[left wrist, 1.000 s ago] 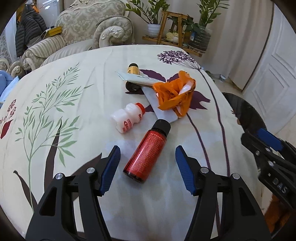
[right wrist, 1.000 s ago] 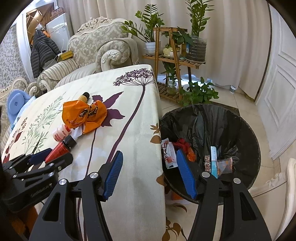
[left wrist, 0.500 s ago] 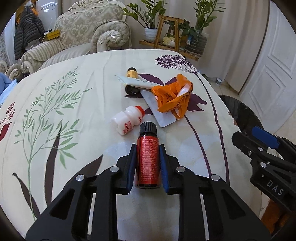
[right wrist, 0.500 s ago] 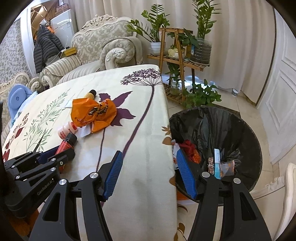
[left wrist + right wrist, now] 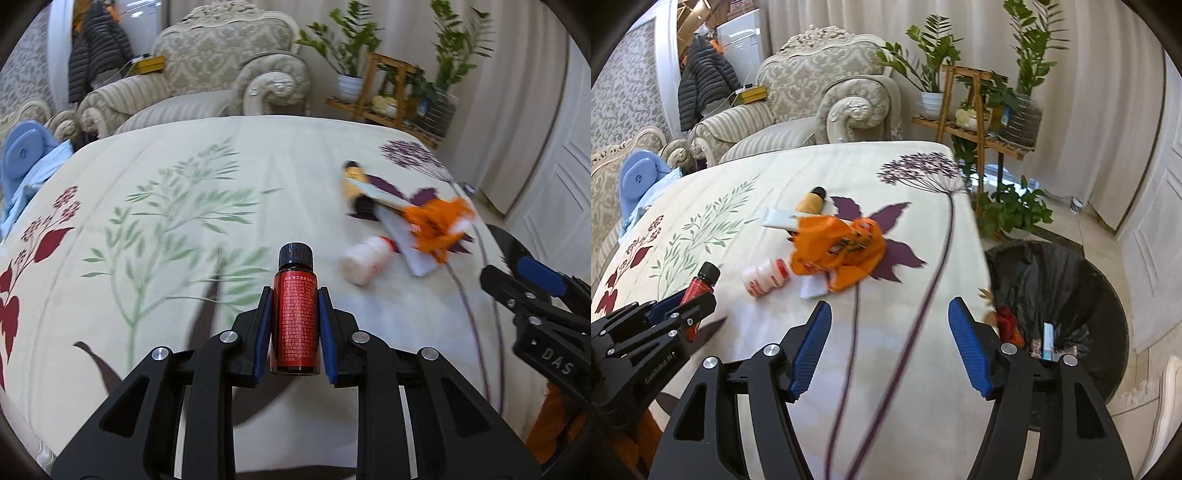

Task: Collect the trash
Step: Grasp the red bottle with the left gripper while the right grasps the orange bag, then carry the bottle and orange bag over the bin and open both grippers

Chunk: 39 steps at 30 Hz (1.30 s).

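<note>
Two ribbed blue fingers (image 5: 263,325) pinching cylindrical red bottle (image 5: 294,320); right gripper (image 5: 889,345) fingers opening, empty

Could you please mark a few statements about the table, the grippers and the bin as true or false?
1. The left gripper is shut on the red bottle. True.
2. The right gripper holds the orange bag. False: its jaws are opening with nothing between them, and the bag lies on the table.
3. The bin is empty. False: several pieces of trash lie inside its black liner.
4. The white bottle lies on its side beside the orange bag. True.
5. The red bottle's cap is off. False: a black cap is on it.
</note>
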{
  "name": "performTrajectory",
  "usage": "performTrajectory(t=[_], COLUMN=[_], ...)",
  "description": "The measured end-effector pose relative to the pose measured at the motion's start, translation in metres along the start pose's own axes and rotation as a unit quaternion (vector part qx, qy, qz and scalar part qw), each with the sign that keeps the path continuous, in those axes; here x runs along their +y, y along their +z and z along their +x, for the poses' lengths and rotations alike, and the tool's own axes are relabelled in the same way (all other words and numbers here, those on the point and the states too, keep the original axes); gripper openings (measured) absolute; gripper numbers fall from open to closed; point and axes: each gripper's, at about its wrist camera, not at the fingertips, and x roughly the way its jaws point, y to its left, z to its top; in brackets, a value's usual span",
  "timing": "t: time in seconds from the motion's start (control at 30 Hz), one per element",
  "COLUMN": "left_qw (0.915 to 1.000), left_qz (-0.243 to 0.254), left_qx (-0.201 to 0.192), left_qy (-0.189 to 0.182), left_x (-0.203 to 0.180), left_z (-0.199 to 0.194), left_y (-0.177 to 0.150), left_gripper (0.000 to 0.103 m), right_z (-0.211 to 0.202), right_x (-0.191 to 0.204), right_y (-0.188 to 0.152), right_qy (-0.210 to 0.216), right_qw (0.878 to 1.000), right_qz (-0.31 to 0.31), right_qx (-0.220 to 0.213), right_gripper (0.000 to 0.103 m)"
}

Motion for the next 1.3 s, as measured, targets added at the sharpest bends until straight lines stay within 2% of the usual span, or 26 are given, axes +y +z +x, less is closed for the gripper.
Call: performTrajectory(t=[0.17, 0.4, 0.53, 0.6, 0.73, 0.8, 1.1, 1.3], left_qw=[0.9996, 0.9988, 0.9988, 0.9989, 0.9991, 0.9991, 0.9991, 0.9997], left_qz=[-0.016, -0.022, -0.027, -0.029, -0.028, -0.027, -0.028, -0.016], left_qx=[-0.007, -0.011, -0.007, -0.005, -0.002, -0.003, -0.008, -0.013], left_qy=[0.020, 0.043, 0.039, 0.036, 0.033, 0.034, 0.031, 0.016], left_x=[0.025, 0.045, 0.051, 0.052, 0.050, 0.050, 0.041, 0.017], left_z=[0.002, 0.008, 0.013, 0.014, 0.017, 0.017, 0.011, 0.001], left_y=[0.006, 0.014, 0.016, 0.015, 0.012, 0.012, 0.006, -0.002], left_gripper=[0.023, 0.023, 0.023, 0.023, 0.023, 0.023, 0.023, 0.023], right_z=[0.011, 0.035, 0.043, 0.045, 0.046, 0.046, 0.027, 0.010], right_x=[0.021, 0.037, 0.037, 0.037, 0.038, 0.038, 0.030, 0.014], right_y=[0.014, 0.028, 0.030, 0.029, 0.026, 0.024, 0.018, 0.006], right_qy=[0.006, -0.016, -0.020, -0.021, -0.017, -0.015, -0.015, -0.020], right_qw=[1.000, 0.999, 0.999, 0.999, 0.999, 0.999, 0.999, 1.000], right_qz=[-0.016, -0.028, -0.029, -0.031, -0.035, -0.035, -0.030, -0.017], right_qx=[-0.002, 0.009, 0.021, 0.024, 0.032, 0.032, 0.010, 0.003], right_gripper=[0.071, 0.073, 0.073, 0.068, 0.046, 0.040, 0.038, 0.038])
